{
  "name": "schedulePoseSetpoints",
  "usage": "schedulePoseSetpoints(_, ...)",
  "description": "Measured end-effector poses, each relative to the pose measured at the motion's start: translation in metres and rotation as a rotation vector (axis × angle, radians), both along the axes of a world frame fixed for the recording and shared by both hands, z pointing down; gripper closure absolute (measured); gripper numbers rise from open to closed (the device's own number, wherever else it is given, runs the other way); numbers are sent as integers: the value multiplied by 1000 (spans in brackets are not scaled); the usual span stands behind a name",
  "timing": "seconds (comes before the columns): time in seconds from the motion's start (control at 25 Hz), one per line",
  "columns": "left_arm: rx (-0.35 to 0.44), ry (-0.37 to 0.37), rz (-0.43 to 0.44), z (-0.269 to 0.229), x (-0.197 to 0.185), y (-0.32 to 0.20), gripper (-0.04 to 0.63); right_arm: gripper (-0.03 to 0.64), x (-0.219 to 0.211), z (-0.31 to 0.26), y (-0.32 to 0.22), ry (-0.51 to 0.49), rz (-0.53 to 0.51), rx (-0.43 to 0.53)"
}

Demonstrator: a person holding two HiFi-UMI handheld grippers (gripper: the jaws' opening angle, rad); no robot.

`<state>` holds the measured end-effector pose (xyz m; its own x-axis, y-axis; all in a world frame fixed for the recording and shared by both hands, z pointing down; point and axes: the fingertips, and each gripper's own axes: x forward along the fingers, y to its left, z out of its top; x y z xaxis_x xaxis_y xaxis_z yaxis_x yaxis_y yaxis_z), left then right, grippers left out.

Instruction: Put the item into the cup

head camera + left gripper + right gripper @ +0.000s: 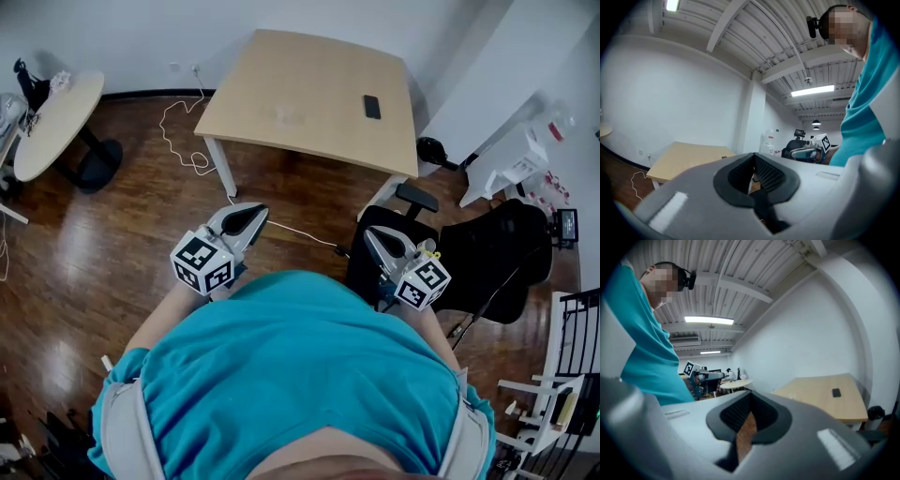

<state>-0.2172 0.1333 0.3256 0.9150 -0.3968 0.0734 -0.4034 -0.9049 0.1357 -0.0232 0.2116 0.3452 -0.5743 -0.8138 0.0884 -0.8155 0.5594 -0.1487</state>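
Observation:
A light wooden table [309,84] stands ahead across the wood floor. On its right part lies a small flat black item [372,106], which also shows in the right gripper view as the black item [836,393]. A faint clear shape [286,115] sits near the table's middle; I cannot tell whether it is the cup. Both grippers are held level close to the person's teal shirt, well short of the table. My left gripper [258,214] [752,176] has its jaws together with nothing in them. My right gripper [370,234] [746,420] also looks shut and empty.
A black office chair [487,258] stands just right of the right gripper. A round table [56,117] is at the far left. A white cable [187,141] trails over the floor by the table leg. A white cart [511,164] and a black bin [433,150] are at the right.

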Motion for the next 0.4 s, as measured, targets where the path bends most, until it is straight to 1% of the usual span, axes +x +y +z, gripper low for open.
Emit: schedulePoseSetpoints(0.4, -8, 9, -13, 0, 2, 2, 591, 617, 4, -3, 1, 9, -3, 13)
